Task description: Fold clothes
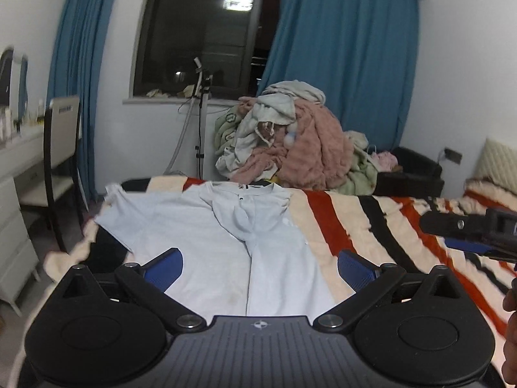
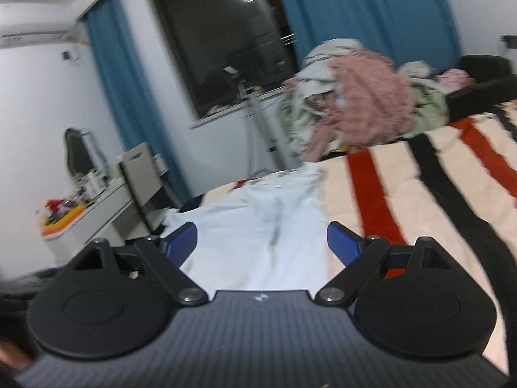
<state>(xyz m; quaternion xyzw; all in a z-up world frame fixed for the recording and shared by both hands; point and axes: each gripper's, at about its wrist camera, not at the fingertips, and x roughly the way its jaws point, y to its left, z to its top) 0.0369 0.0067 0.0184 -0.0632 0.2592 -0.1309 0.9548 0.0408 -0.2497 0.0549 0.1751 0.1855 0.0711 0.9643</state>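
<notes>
A pale blue polo shirt [image 1: 206, 226] lies on the striped blanket [image 1: 371, 223], collar toward the far edge. Its right side is folded in over the middle and its left sleeve is spread out. My left gripper [image 1: 260, 268] is open and empty, held above the shirt's lower part. My right gripper [image 2: 261, 242] is open and empty, above the same shirt [image 2: 258, 213]; this view is blurred. The right gripper also shows at the right edge of the left wrist view [image 1: 468, 229], over the blanket.
A pile of unfolded clothes [image 1: 290, 139] with a pink fleece sits beyond the bed's far edge. A chair [image 1: 61, 161] and a white dresser [image 1: 16, 174] stand to the left. A black box [image 1: 410, 174] lies at the back right.
</notes>
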